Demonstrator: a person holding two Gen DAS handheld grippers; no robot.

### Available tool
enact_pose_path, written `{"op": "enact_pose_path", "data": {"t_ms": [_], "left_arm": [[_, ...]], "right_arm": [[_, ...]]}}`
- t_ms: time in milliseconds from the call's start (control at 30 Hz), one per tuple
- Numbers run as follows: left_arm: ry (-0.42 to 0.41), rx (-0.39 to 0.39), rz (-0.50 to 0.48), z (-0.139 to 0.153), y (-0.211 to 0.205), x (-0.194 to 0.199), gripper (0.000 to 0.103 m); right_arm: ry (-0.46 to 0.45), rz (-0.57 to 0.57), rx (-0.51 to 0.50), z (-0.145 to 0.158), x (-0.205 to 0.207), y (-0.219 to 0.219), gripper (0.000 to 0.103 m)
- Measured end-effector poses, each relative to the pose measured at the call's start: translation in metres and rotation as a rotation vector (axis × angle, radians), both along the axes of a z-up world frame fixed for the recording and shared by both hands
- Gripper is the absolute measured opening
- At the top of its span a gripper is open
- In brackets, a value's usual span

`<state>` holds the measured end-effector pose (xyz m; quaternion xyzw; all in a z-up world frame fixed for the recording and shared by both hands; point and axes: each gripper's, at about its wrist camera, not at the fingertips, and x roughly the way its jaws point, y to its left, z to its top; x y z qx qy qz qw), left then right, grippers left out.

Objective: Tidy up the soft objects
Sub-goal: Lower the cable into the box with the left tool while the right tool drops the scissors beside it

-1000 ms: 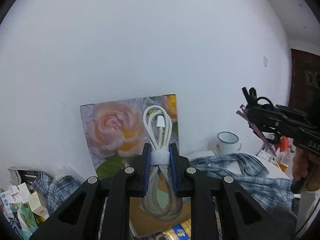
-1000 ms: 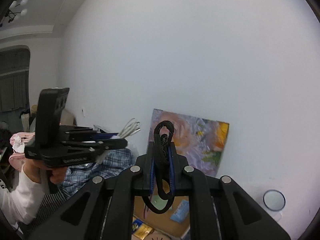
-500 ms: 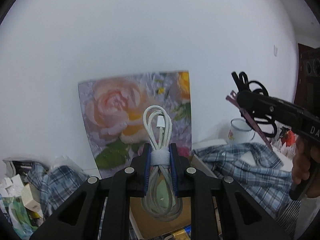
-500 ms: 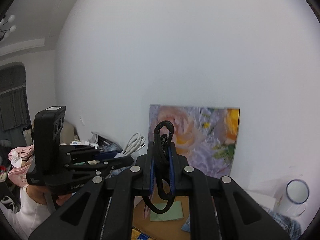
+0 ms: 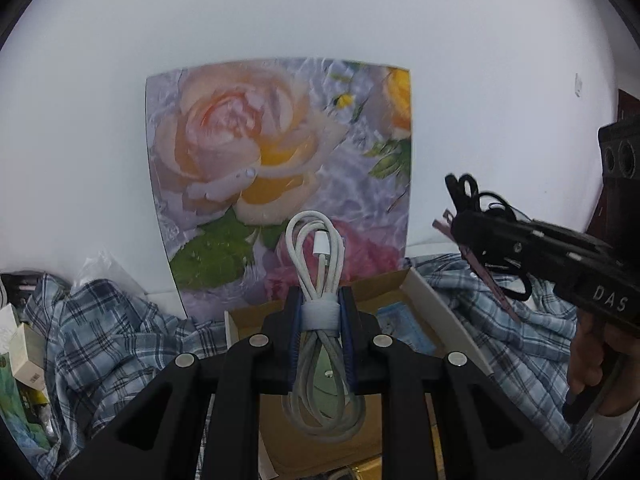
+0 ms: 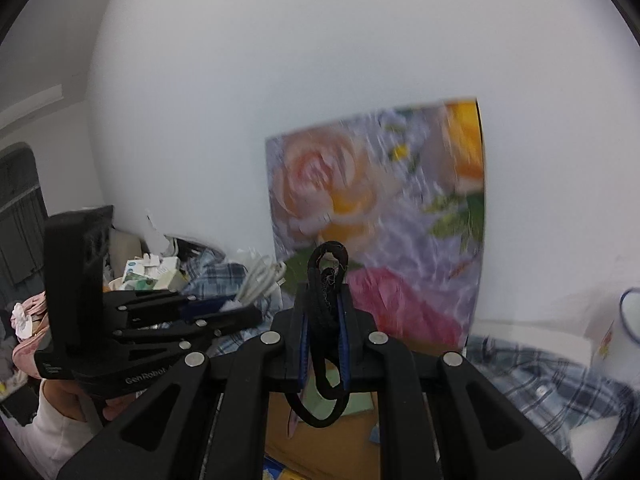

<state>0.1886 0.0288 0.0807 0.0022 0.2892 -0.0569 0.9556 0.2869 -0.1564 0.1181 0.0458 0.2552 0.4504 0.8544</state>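
My left gripper (image 5: 320, 312) is shut on a coiled white cable (image 5: 318, 248) bound with a grey strap, held upright above an open cardboard box (image 5: 404, 284). My right gripper (image 6: 324, 316) is shut on a looped black cord (image 6: 326, 276) that hangs down below the fingers. The right gripper with its black cord (image 5: 476, 204) also shows at the right of the left wrist view. The left gripper with the white cable (image 6: 260, 280) shows at the left of the right wrist view.
A rose picture (image 5: 280, 160) leans on the white wall behind the box. A blue plaid cloth (image 5: 100, 340) lies on both sides of the box. A white enamel mug (image 6: 624, 320) stands at the right. Small cartons (image 6: 152, 272) are piled at the left.
Both grippers have moved forward and down toward the box and picture, each still holding its cable. The picture looks larger and the box is now below the fingers.
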Motion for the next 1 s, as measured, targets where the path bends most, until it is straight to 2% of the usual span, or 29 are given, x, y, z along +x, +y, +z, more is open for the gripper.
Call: {"op": "enact_pose_path", "data": {"t_ms": [200,367,600,867,1000], "left_arm": [[0.064,-0.105,-0.007,-0.018,0.01,0.013,0.019],[0.079,-0.072,0.008,-0.026,0.009,0.017,0.019],[0.074,-0.049,0.014,-0.038,0.006,0.021,0.019],[0.146,-0.072,0.01,-0.061,0.01,0.033,0.019],[0.176,-0.07,0.011,-0.069,0.011,0.036,0.019]], "right_arm": [[0.063,0.002,-0.02,-0.027,0.014,0.003,0.011],[0.128,-0.012,-0.01,-0.043,0.023,0.001,0.011],[0.125,-0.007,-0.004,-0.049,0.024,0.004,0.011],[0.141,-0.005,-0.046,-0.068,0.027,0.015,0.011],[0.181,-0.016,-0.074,-0.081,0.033,0.016,0.011]]}}
